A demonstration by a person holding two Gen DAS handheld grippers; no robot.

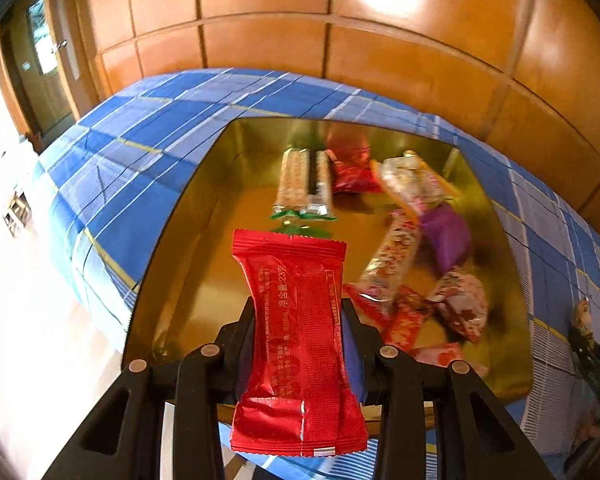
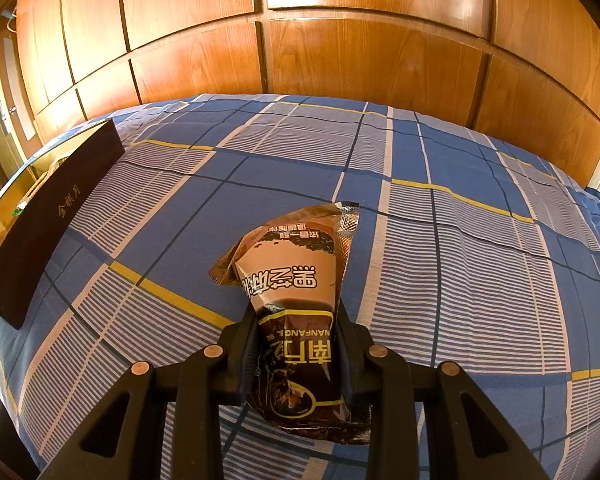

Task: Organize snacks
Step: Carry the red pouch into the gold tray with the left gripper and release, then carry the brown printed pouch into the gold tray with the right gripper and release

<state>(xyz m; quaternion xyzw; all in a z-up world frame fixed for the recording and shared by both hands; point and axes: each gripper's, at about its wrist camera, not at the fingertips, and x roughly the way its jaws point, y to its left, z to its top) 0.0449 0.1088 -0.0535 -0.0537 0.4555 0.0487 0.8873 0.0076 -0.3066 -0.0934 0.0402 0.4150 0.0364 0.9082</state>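
Observation:
My left gripper point(image 1: 298, 316) is shut on a red snack packet point(image 1: 296, 336) and holds it above the near rim of a gold box point(image 1: 204, 216). The box holds several wrapped snacks: two clear cereal bars point(image 1: 304, 182), a red packet point(image 1: 350, 170), a purple packet point(image 1: 446, 236) and pink-patterned sweets point(image 1: 392, 256). My right gripper point(image 2: 296, 324) is shut on a brown sachet point(image 2: 296, 304) over the blue plaid cloth point(image 2: 420, 220). The same box point(image 2: 40, 208) shows at the left edge of the right wrist view, dark outside and gold inside.
The plaid cloth point(image 1: 140, 128) covers the whole surface around the box. Wood-panelled walls point(image 2: 340, 52) stand close behind. A door point(image 1: 40, 64) and a bright floor point(image 1: 28, 320) lie to the left. A small figure print point(image 1: 588, 336) sits on the cloth at right.

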